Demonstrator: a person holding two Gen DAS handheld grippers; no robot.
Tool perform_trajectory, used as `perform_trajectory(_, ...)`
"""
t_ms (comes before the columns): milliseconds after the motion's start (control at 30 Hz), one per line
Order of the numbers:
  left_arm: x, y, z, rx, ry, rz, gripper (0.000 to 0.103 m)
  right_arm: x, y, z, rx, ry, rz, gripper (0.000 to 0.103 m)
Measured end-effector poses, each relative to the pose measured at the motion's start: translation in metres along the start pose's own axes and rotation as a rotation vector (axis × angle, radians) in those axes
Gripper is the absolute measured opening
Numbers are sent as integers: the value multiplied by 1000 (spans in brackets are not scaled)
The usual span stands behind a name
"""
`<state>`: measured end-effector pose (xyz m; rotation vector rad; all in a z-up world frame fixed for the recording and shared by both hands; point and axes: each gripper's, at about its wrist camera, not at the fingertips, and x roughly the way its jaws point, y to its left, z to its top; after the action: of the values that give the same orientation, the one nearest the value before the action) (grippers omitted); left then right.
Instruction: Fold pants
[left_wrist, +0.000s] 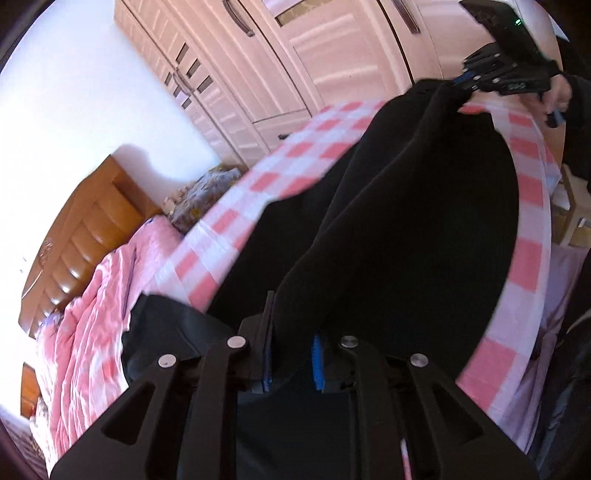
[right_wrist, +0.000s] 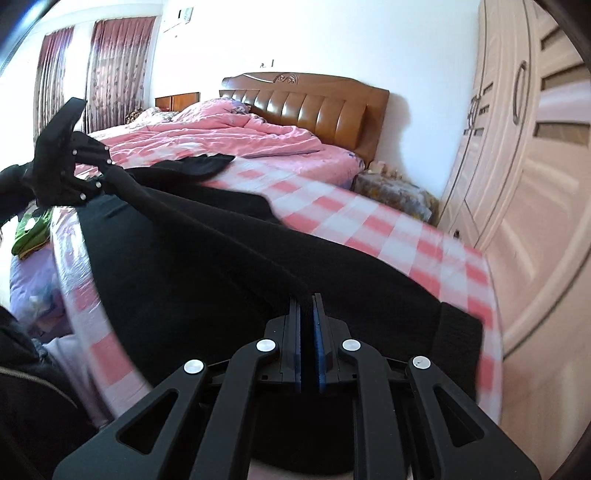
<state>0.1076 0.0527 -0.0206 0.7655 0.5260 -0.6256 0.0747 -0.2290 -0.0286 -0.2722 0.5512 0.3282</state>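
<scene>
Going L to R across the right wrist view: curtains (right_wrist: 99, 70) hung at far left, w/ a green cloth (right_wrist: 31, 230) lying low beside the bed edge. The left gripper (right_wrist: 107, 173) showed at upper left, clamped on one end of the black pants (right_wrist: 207, 251); its pads weren't visible there, but the fabric ran straight out from its tip. The pants stretched as a taut raised fold from that gripper diagonally down to the right gripper (right_wrist: 307, 332) at bottom centre, whose blue pads (right_wrist: 321, 354) were squeezed tight on the fabric edge. The rest of the pants lay spread on the pink-and-white checked sheet (right_wrist: 388, 229), one leg end reaching toward the rumpled pink duvet (right_wrist: 221, 136). Wooden headboard (right_wrist: 314, 107) stood behind, a patterned bundle (right_wrist: 395, 192) at the bed's right side, then the pale wardrobe (right_wrist: 535, 184) at far right.

Left wrist view, same order: headboard (left_wrist: 85, 236) and duvet (left_wrist: 85, 332) at left, checked sheet (left_wrist: 288, 177) mid-frame, wardrobe (left_wrist: 295, 55) up top. Left gripper (left_wrist: 291, 350) sat at bottom centre, nearly closed, black cloth bunched between the pads. Pants (left_wrist: 406, 229) rose in a dark ridge to the upper right, where the right gripper (left_wrist: 461, 86) pinched the other end, a hand (left_wrist: 559, 92) behind it. Frames were motion-blurred.
</scene>
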Motion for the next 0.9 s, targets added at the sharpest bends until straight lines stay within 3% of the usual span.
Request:
perform_trajectory(267,30,-40,-34,-27,77,66,25,13,29,-48,67,106,-10,17)
perform_trajectory(300,29,-41,-35,-39,77,68,29,12,30,-50,77,118,-12,17)
perform_trajectory(367,23,-40,-38,-96,67,60,57,3,30,-54,108,125,-23,22)
perform_trajectory(400,17,-40,-39,-118,54,56,78,-2,28,-55,130,126,-23,29)
perform_trajectory(433,6,-41,-38,-151,22,46,84,-12,26,-61,164,109,-12,33)
perform_trajectory(467,-3,-41,-38,-196,0,30,87,-20,24,-66,195,94,-3,59)
perform_trajectory(500,-9,-39,-38,-243,-11,16,96,-31,20,-74,249,74,-21,93)
perform_trajectory(533,-17,-36,-39,-319,-18,5,101,-39,18,-80,285,49,-34,99)
perform_trajectory(733,-27,-16,-52,-721,-19,-114,101,-62,-14,-106,565,-37,-9,95)
perform_trajectory(900,-13,-1,-54,-853,33,-93,101,-46,-33,-95,704,-60,52,82)
